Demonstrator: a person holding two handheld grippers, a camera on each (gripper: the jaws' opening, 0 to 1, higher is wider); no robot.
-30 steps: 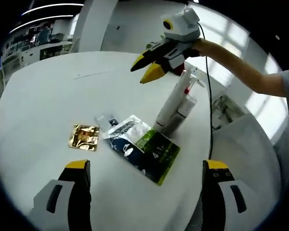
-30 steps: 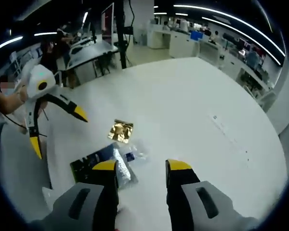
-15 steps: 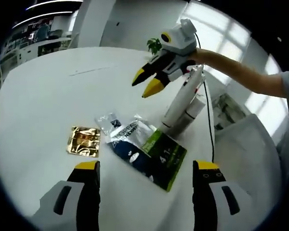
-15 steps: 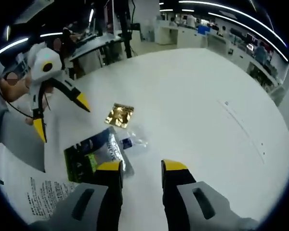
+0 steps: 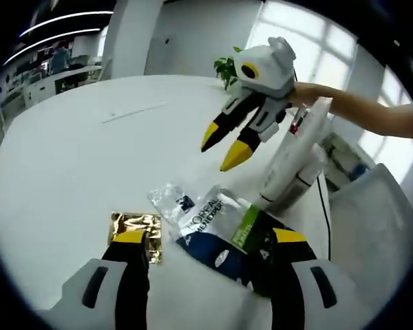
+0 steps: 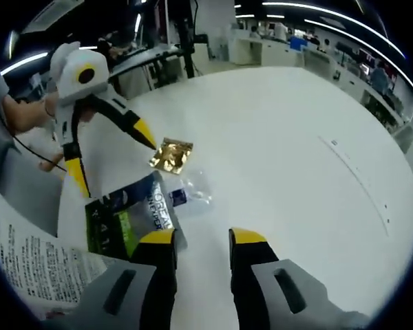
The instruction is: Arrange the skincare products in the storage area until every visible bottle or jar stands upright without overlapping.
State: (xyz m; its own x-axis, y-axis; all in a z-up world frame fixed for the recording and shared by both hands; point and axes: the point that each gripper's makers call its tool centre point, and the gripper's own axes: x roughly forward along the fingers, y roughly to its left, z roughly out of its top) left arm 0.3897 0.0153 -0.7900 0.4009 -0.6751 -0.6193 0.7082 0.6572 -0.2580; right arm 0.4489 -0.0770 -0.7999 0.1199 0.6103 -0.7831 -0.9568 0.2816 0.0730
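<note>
Skincare tubes (image 5: pixel 292 161): two white ones upright, touching, near the round white table's (image 5: pixel 69 158) edge.
Dark blue-green sachet (image 5: pixel 224 237) lies flat just beside their base, overlapping a clear packet (image 5: pixel 172 199); gold foil sachet (image 5: pixel 134 227) apart, flat; left gripper (image 5: pixel 210 237) jaws wide apart, over the sachets; right gripper (image 6: pixel 201 237) narrowly parted, holding nothing; printed paper (image 6: pixel 34 265) at table's edge.

Pouch (image 5: pixel 224 237) under my left tongs: white lettering on dark blue part, looks like "L'OREAL", smaller line beneath unreadable. Green part carries white digit, maybe "4". In right gripper view same lettering on pouch (image 6: pixel 134 213), too small to spell out. Printed sheet (image 6: pixel 34 265) at my side: rows of black text, illegible.
</note>
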